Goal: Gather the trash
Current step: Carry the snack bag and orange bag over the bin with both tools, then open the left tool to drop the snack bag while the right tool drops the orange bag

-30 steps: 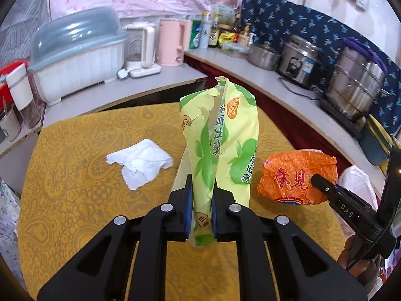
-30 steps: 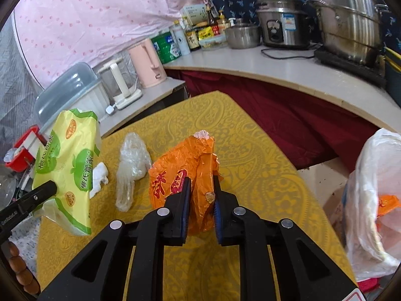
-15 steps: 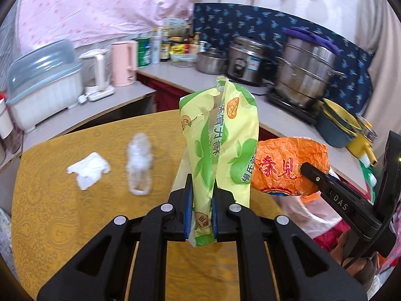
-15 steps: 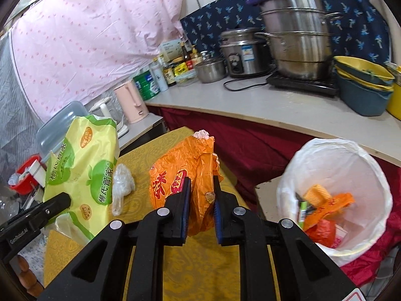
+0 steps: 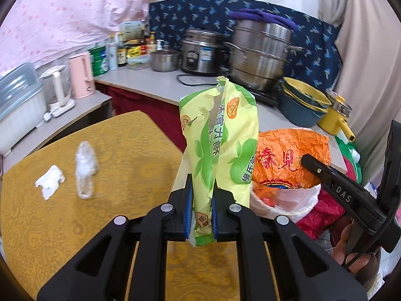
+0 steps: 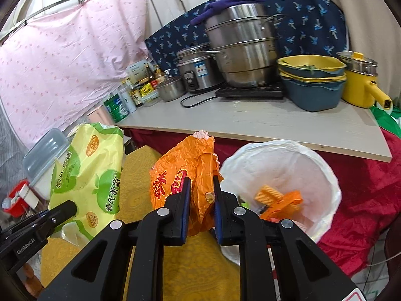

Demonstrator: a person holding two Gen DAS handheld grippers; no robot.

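My left gripper [image 5: 202,207] is shut on a green and yellow snack wrapper [image 5: 220,140] held upright above the yellow table's right edge. My right gripper [image 6: 201,208] is shut on a crumpled orange wrapper [image 6: 185,170], which also shows as the orange wrapper [image 5: 288,160] in the left wrist view. Just right of the orange wrapper stands a trash bin lined with a white bag [image 6: 323,173], holding orange scraps [image 6: 278,200]. A crumpled white tissue [image 5: 50,181] and a clear plastic wrapper [image 5: 85,169] lie on the table [image 5: 120,150] at the left.
A grey counter [image 6: 263,123] behind the bin carries a steel steamer pot [image 6: 240,47], a rice cooker [image 6: 196,71], stacked blue and yellow basins [image 6: 312,82] and a yellow pot [image 6: 359,80]. Bottles, a pink kettle [image 5: 81,79] and a lidded dish rack [image 5: 17,102] stand further left. Red cloth hangs below the counter.
Both grippers have swung right and risen with their wrappers, away from the table's middle. The white-lined bin has come into full view beside the orange wrapper; the tissue now lies far left.
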